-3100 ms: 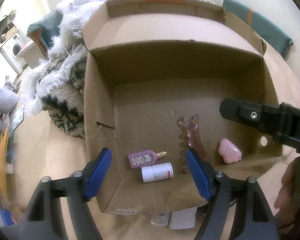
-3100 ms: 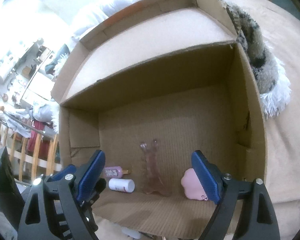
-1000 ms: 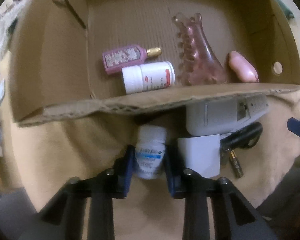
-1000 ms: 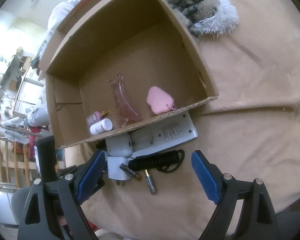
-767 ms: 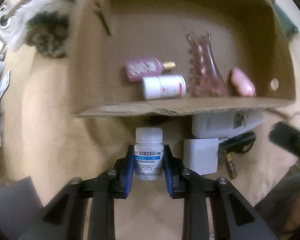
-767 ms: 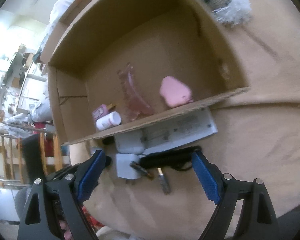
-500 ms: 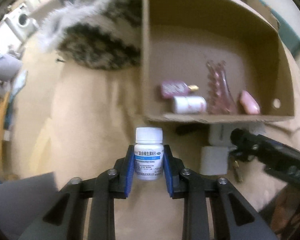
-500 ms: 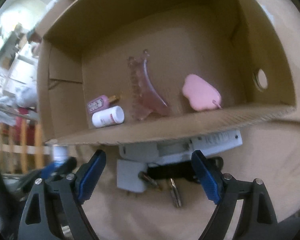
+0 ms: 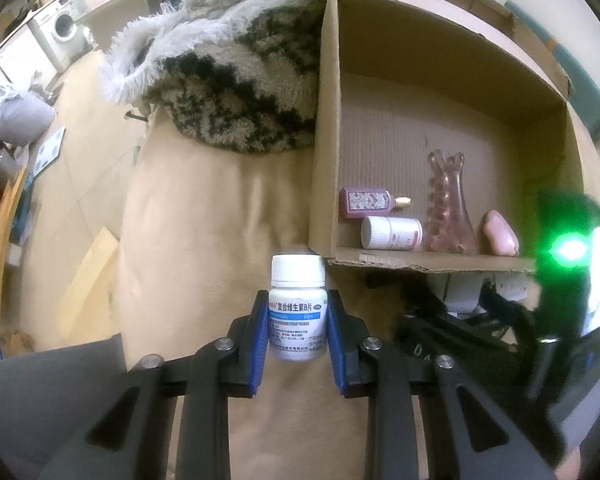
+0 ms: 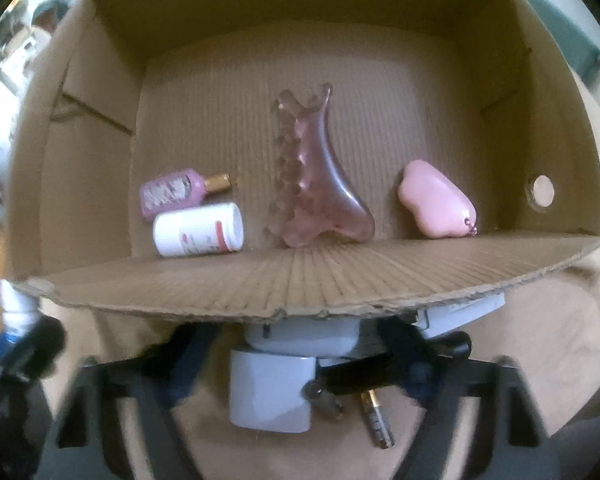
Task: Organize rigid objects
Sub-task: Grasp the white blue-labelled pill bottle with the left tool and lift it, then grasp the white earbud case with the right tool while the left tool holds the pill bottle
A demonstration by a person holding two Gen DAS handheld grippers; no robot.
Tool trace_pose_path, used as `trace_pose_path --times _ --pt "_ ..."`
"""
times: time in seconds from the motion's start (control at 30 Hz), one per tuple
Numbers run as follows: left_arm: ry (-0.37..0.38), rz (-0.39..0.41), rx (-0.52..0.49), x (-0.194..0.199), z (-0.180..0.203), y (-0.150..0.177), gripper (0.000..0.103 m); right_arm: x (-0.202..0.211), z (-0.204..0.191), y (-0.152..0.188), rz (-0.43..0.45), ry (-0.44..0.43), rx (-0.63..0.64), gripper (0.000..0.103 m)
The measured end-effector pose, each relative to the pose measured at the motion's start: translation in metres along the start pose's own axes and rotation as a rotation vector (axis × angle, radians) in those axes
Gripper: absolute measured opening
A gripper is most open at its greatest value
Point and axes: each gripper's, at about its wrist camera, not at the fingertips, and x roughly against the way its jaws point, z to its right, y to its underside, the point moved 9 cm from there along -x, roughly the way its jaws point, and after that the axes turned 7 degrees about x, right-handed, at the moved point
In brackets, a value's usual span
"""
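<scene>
My left gripper is shut on a white pill bottle with a blue label, held upright above the tan cover, left of the cardboard box. The box holds a pink perfume bottle, a white bottle, a pink hair claw and a pink pouch. My right gripper is open and low in front of the box, around a white adapter, beside a battery and a black item.
A shaggy black-and-white blanket lies left of the box. A white power strip sticks out under the box's front flap. The right gripper's body with a green light shows in the left wrist view. The room floor lies far left.
My left gripper has lifted the pill bottle and pulled back left of the box. My right gripper has dropped down to the items in front of the box.
</scene>
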Motion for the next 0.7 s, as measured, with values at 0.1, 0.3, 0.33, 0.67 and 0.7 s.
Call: trace_pose_path --times 0.1,0.3,0.33,0.67,0.7 --pt "0.001 0.002 0.002 -0.001 -0.002 0.0 0.024 0.002 0.001 0.002 0.018 0.026 0.025 0.058" --pt "0.001 0.002 0.013 0.001 -0.003 -0.001 0.024 0.016 0.017 0.007 0.032 -0.008 0.027 0.058" --pt "-0.001 0.005 0.017 0.002 -0.004 -0.001 0.024 0.019 0.019 0.007 0.035 -0.02 0.029 0.058" --pt "-0.006 0.037 -0.004 0.017 -0.01 0.008 0.024 0.079 0.041 0.032 0.114 -0.14 0.022 0.058" --pt "-0.007 0.048 -0.01 0.02 -0.01 0.008 0.024 0.087 0.044 0.035 0.125 -0.156 0.02 0.058"
